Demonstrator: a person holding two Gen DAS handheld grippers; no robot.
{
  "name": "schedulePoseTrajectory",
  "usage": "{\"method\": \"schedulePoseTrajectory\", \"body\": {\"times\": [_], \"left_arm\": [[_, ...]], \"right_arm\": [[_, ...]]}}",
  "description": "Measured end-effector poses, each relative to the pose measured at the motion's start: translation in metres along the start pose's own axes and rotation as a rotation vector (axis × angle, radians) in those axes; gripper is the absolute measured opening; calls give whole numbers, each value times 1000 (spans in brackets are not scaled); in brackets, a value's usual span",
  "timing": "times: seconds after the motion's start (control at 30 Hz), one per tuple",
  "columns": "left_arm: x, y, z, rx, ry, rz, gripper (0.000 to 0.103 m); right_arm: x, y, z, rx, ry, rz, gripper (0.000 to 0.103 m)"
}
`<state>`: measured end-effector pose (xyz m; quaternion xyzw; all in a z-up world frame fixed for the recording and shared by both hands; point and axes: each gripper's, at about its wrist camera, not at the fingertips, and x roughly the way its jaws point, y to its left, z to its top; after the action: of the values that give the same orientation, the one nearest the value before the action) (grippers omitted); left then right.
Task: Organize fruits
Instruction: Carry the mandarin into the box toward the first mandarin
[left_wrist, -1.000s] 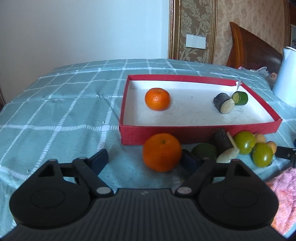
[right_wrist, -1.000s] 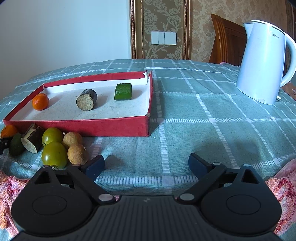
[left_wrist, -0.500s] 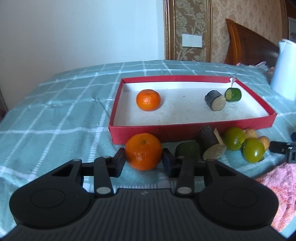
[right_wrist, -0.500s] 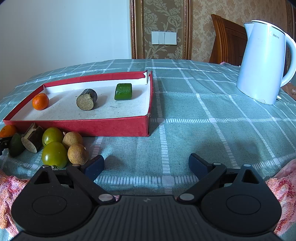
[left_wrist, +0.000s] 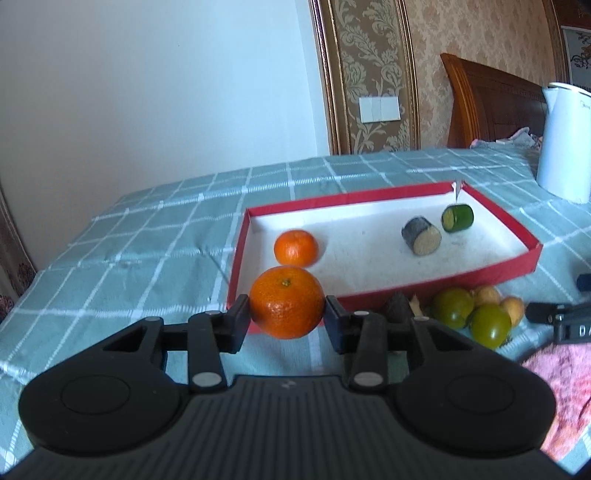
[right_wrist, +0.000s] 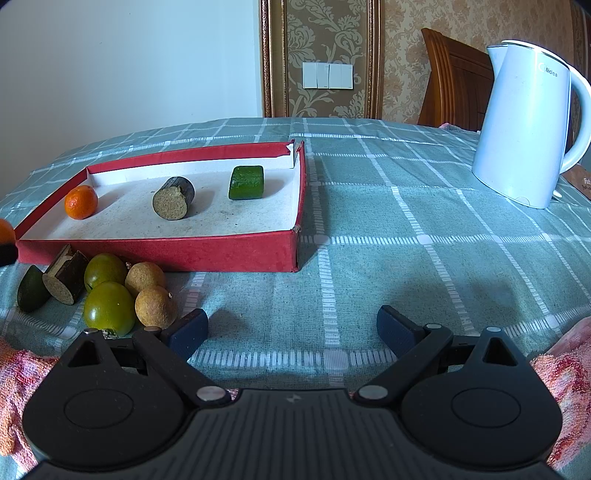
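The left gripper (left_wrist: 287, 319) is clamped on an orange (left_wrist: 287, 302) at the lower middle of its view, just before the red tray (left_wrist: 443, 276). The right gripper (right_wrist: 291, 332) stands wide apart over bare tablecloth (right_wrist: 406, 258), holding nothing.
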<state>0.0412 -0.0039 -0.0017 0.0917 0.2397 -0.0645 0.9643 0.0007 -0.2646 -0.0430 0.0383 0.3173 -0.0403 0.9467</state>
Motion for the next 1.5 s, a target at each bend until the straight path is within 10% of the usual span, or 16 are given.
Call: {"method": "schedulePoseTrajectory", "body": {"times": [0.8, 1.5], "left_arm": [[91, 32, 32, -161, 152, -40, 39], [103, 21, 31, -113, 147, -46, 40]], "right_arm": [[0, 0, 0, 0, 1, 0, 99], [1, 1, 0, -7, 5, 4, 102]]}}
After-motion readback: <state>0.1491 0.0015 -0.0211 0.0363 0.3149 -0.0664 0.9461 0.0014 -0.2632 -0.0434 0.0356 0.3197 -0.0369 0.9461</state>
